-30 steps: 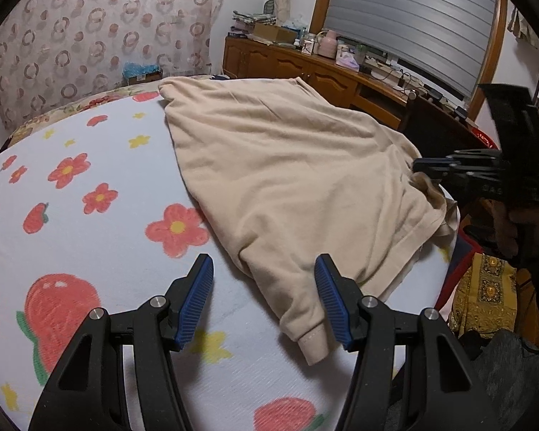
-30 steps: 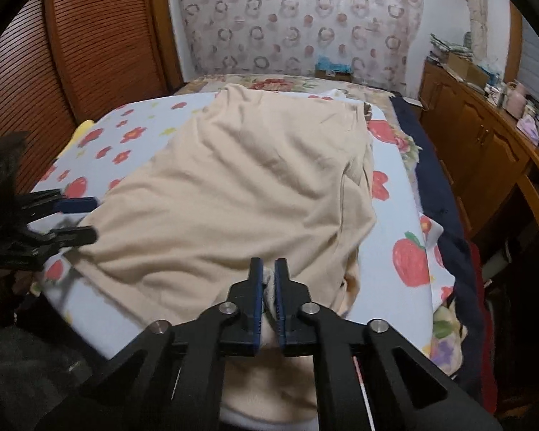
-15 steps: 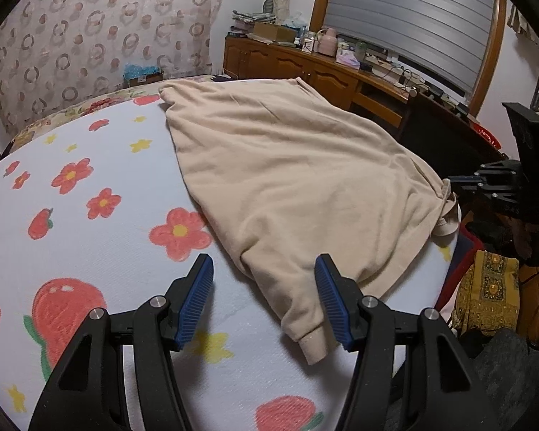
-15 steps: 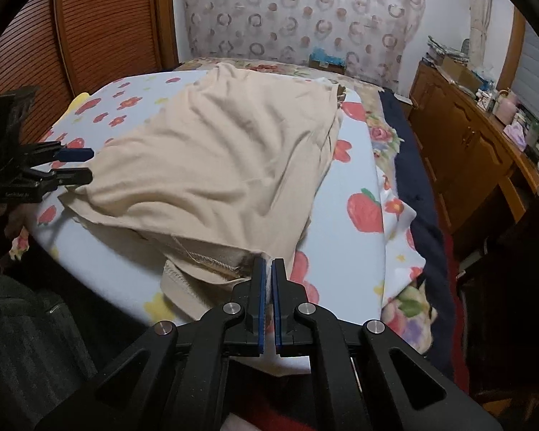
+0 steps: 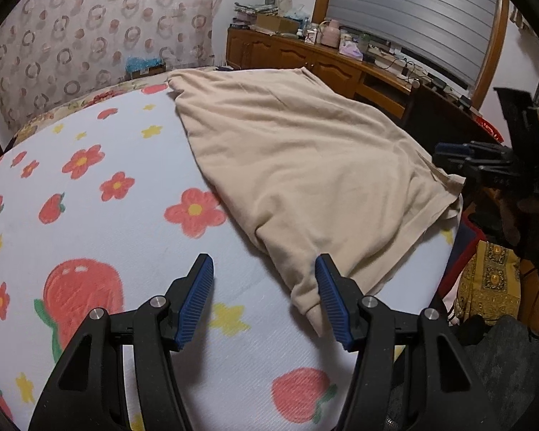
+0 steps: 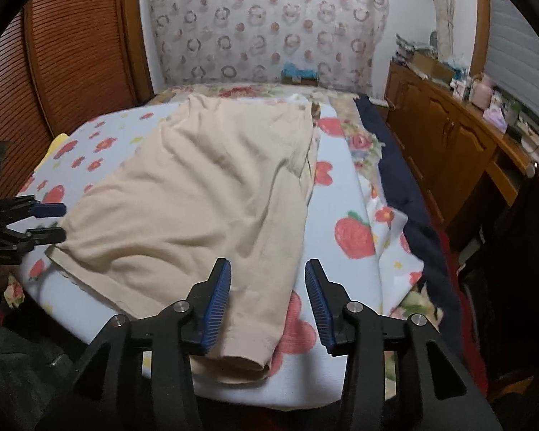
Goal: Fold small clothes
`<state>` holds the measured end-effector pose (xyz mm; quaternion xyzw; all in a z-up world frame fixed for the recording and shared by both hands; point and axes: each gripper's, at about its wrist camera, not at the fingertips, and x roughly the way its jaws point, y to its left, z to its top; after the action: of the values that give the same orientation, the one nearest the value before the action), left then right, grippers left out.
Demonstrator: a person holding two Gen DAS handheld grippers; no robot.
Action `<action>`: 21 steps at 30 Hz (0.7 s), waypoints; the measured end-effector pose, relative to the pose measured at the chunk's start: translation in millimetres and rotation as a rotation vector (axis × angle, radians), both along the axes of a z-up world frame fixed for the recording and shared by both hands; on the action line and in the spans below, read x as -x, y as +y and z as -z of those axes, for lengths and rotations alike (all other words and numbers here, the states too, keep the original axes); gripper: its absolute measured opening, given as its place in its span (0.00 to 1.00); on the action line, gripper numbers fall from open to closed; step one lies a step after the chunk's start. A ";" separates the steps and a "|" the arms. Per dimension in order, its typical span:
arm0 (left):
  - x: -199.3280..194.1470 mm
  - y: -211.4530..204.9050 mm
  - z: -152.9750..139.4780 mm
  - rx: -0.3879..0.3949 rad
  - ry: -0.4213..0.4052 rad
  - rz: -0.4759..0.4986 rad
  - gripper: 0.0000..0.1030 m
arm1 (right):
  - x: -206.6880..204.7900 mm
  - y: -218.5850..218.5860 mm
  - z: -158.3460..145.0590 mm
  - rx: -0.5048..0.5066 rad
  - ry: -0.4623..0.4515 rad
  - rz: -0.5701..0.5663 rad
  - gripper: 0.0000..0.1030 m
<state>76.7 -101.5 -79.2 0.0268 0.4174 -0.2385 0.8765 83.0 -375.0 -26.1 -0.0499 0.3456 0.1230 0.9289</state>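
A beige garment (image 5: 305,165) lies spread on the flowered bed sheet (image 5: 90,215); it also shows in the right wrist view (image 6: 204,194). My left gripper (image 5: 264,298) is open and empty, its right pad beside the garment's near sleeve cuff (image 5: 307,305). My right gripper (image 6: 267,300) is open and empty, hovering over the other sleeve end (image 6: 248,352) at the bed's near edge. In the left wrist view the right gripper (image 5: 485,165) shows at the garment's far corner. In the right wrist view the left gripper (image 6: 36,222) shows at the left.
A wooden sideboard (image 6: 456,136) with clutter runs along the right of the bed. A dark blue blanket (image 6: 406,215) hangs at the bed's right side. A wooden wardrobe (image 6: 72,54) stands at the left. A patterned headboard cloth (image 6: 269,21) is at the far end.
My right gripper was shut on the garment's edge, pulled it toward the bed's near edge, then opened and let it go. The left gripper stayed open and shifted slightly.
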 end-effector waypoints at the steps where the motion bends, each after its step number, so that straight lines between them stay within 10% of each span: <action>1: 0.8 -0.2 0.3 0.001 0.001 0.001 0.58 | -1.0 0.1 4.4 0.003 0.007 0.007 0.44; 13: 1.5 5.8 -5.7 0.045 -0.029 -0.038 0.58 | -0.6 -4.7 19.2 -0.030 0.087 -0.022 0.45; 21: 4.7 -4.4 4.7 0.040 0.012 -0.013 0.41 | 4.9 4.4 17.4 -0.005 0.091 -0.099 0.32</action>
<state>72.0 -105.9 -83.9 0.0053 0.4182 -0.2414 0.8757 78.1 -370.6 -43.5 -0.0589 0.3842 0.1721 0.9051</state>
